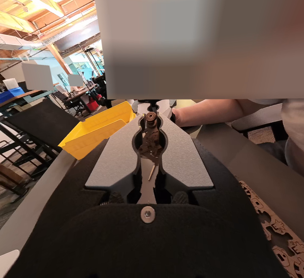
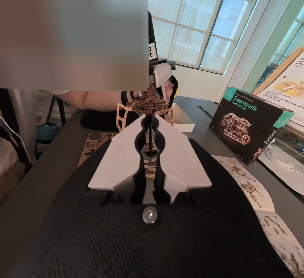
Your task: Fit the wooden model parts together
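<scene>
Two hand-held grippers meet nose to nose above the desk (image 2: 205, 138), each pinching wood. Nearest in the right wrist view, the right hand-held gripper (image 2: 150, 118) has its fingers drawn nearly together on a thin flat wooden piece (image 2: 150, 131), seen edge-on as a dark line whose long axis runs straight forward along the fingers. Just past its tips sits the wooden model assembly (image 2: 148, 103), a cluster of stacked gears and pale frame legs, touching or all but touching the front edge of the flat piece; I cannot tell whether that edge has entered a slot. Beyond the assembly, the left hand-held gripper (image 2: 162, 79) comes down from above.

In the left wrist view, the left hand-held gripper (image 1: 150, 119) is closed on a round capped hub (image 1: 150, 116) of the assembly, which stands up between the fingertips, its axis roughly across the line of the flat piece. A loose toothpick-like stick (image 1: 151, 172) lies on the desk below.

My reading is that the coming move turns on this: the target lies dead ahead of the right hand-held gripper, so the push should go straight forward along the piece's length while the left one braces. Farther off rest punched sheets (image 2: 93, 143), a boxed kit (image 2: 246, 130) and a yellow bin (image 1: 98, 130).
</scene>
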Tool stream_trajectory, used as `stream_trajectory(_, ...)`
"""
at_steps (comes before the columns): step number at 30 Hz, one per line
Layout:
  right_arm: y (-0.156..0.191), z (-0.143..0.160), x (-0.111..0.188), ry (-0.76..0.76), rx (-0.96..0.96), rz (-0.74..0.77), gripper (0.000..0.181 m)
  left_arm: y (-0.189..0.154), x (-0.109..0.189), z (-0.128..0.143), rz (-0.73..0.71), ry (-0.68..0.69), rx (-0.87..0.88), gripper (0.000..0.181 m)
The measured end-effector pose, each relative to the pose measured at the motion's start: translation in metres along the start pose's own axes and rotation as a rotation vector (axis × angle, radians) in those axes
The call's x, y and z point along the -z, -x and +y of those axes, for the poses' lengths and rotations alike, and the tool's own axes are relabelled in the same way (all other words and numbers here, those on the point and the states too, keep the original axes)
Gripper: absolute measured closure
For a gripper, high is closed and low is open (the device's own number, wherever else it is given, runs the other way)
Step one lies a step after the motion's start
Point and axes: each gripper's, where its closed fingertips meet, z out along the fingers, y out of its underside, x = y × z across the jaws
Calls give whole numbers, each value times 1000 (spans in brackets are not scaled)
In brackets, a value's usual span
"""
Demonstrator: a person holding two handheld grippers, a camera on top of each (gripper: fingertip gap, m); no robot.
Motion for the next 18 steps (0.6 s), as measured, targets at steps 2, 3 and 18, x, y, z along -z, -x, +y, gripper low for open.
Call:
stream_trajectory(2,1,0,0,-3,-10,-8,180,0,0,-1,-2,-1,-3,170)
stream_trajectory(3,1,0,-1,-4,-13,-9,180,1,0,0,-3,-2,-1,170)
stream_trajectory(18,-2,-6,0,-49,-40,8,181,5,1,-4,7,-36,88,170)
